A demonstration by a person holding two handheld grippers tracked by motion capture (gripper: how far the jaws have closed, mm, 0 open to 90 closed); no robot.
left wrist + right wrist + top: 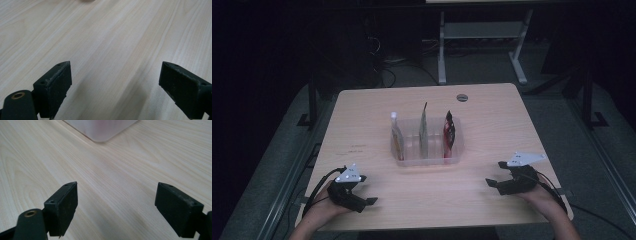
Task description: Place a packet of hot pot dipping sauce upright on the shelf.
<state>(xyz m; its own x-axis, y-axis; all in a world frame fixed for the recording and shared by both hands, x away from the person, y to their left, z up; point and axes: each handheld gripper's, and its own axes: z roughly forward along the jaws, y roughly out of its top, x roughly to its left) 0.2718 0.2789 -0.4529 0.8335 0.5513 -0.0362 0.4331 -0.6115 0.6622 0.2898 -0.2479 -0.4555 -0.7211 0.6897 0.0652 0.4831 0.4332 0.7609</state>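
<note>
Both grippers sit low at the near edge of the table (362,105), well apart from the clear plastic bin (428,156) at mid-table. Left gripper (362,192) at the near left corner, jaws spread wide, nothing between them; in the left gripper view its 2 pads (56,87) frame bare wood. Right gripper (494,175) at the near right, jaws also released and wide, empty; in the right gripper view the rounded corner of the bin (101,131) shows ahead, well beyond the pads (63,207).

The bin holds 3 packets standing upright in separate slots: a pale sachet (396,137) on the left, a thin green pouch (423,130) in the middle, a red-and-black pouch (448,132) on the right. All 3 stand above the rim, none touching a gripper.

Risks, judged from this layout:
- The packets are thin and floppy, standing on edge. A jaw coming in off-line probably pushes one flat or into its neighbour instead of pinching it.
- The slots are close together, so wide-open jaws may straddle 2 packets or snag a divider.
- The bin looks light and unanchored. A sideways nudge from either gripper, or a pull on a stuck packet, likely drags or tips it.
- A pinch too near the top edge may let the slick film slip out on the lift.
- Dim lighting makes the green pouch's edge hard to read.
</note>
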